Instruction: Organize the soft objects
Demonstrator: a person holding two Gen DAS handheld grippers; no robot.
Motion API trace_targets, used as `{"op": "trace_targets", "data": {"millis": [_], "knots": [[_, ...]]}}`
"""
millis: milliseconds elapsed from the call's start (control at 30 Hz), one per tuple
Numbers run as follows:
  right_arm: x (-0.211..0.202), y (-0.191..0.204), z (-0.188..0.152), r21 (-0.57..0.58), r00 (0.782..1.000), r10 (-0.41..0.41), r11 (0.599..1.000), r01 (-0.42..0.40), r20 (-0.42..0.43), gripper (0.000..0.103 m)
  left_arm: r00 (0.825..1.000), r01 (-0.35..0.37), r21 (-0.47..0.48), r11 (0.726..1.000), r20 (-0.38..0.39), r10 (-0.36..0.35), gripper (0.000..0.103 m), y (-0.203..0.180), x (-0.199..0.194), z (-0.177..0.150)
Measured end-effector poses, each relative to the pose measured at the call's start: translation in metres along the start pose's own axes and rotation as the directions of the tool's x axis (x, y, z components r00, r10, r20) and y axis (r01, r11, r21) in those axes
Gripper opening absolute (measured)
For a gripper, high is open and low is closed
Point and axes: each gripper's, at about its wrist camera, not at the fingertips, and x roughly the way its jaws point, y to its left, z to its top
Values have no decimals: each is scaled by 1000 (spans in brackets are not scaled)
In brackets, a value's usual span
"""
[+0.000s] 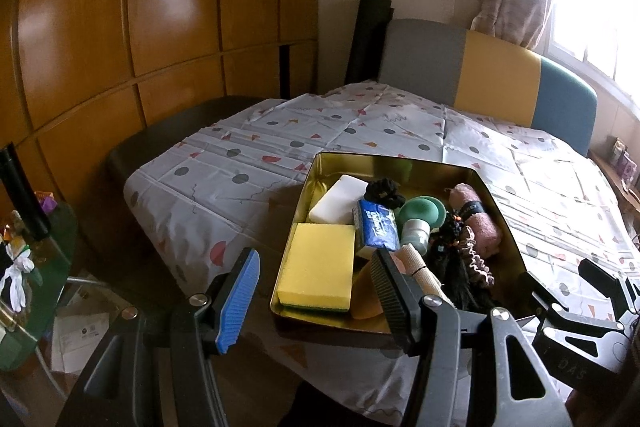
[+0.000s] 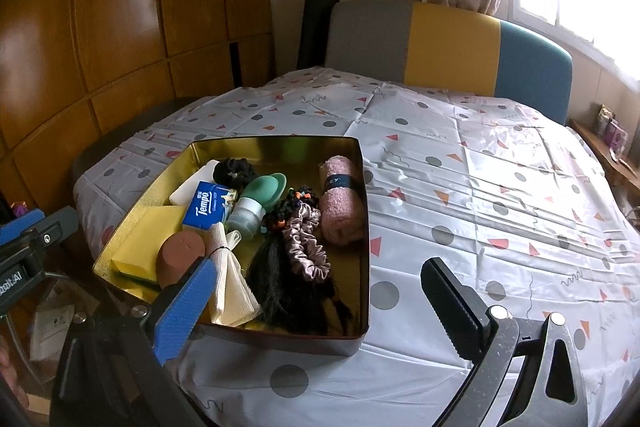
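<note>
A gold metal tin stands on the patterned tablecloth. It holds a yellow sponge, a white foam block, a blue tissue packet, a black scrunchie, a green bottle, a rolled pink towel, a black hairpiece, a satin scrunchie, a beige cloth and a brown puff. My left gripper hovers open at the tin's near left side. My right gripper hangs open over its near right corner.
A chair with a grey, yellow and blue back stands at the table's far side. Wooden cupboard doors fill the left. A glass side table with small items sits low on the left. Curtain and bright window are at the right.
</note>
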Motion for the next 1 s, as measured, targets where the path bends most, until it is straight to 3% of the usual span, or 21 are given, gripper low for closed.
{"op": "trace_targets", "data": {"millis": [1000], "knots": [[1, 0, -1, 1, 1000, 1, 1000, -1, -4, 103, 1000, -5, 0, 1000, -1, 5, 59, 2, 0, -1]]}}
